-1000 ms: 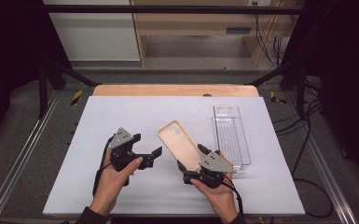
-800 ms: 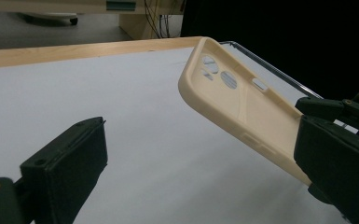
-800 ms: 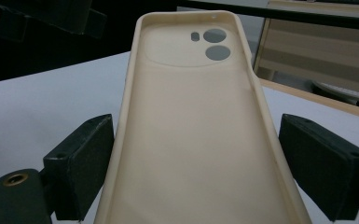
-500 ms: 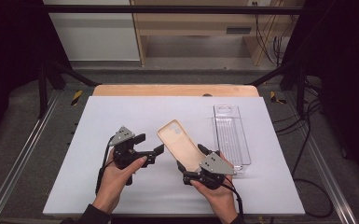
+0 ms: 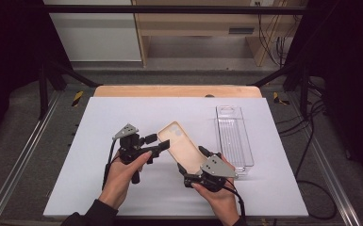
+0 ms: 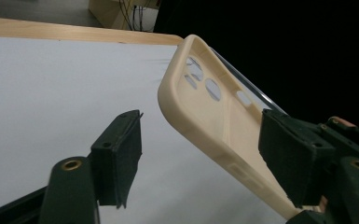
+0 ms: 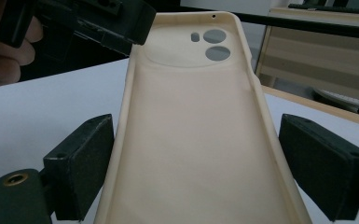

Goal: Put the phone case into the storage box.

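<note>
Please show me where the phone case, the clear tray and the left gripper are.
phone case [image 5: 183, 148], high view, on its beige inner face.
clear tray [image 5: 235, 136], high view, on its ribbed floor.
left gripper [image 5: 156, 145], high view, between its fingertips.

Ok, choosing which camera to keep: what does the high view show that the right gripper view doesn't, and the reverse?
High view: the clear tray. Right gripper view: close up, the camera holes in the beige phone case, clamped at its sides by the right gripper. Both: the left gripper, whose fingers have just been closing with the case's top corner between them, not yet pinching.
</note>
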A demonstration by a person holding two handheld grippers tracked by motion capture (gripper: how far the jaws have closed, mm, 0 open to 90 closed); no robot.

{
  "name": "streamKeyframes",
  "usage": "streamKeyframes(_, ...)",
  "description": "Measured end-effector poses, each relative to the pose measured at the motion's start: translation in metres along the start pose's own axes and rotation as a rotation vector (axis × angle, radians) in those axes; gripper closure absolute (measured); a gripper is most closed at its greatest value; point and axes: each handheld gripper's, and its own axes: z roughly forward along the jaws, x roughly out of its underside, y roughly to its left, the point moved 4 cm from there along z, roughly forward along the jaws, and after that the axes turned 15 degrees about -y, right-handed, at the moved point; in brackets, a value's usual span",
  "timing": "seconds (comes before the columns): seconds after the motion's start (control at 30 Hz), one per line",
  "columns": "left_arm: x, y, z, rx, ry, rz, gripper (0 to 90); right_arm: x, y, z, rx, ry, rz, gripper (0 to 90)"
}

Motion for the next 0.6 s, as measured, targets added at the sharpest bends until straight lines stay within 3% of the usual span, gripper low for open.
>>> streamKeyframes(0.13,-0.002,0.0009,0.0005,0.024,-0.018,-0.054,38.3,0.0012,0.0012,0.0008,-0.006,0.004,0.001,12.6)
streamKeyframes(0.4,-0.0047,0.0045,-0.0009,0.028,-0.042,-0.136,48.8,0.004,0.0042,0.0021,-0.017,0.014,0.005,12.6)
streamKeyframes(0.6,-0.0072,0.0049,-0.0019,0.027,-0.065,-0.168,60.2,0.0083,0.0066,0.0039,-0.028,0.032,0.011,12.5)
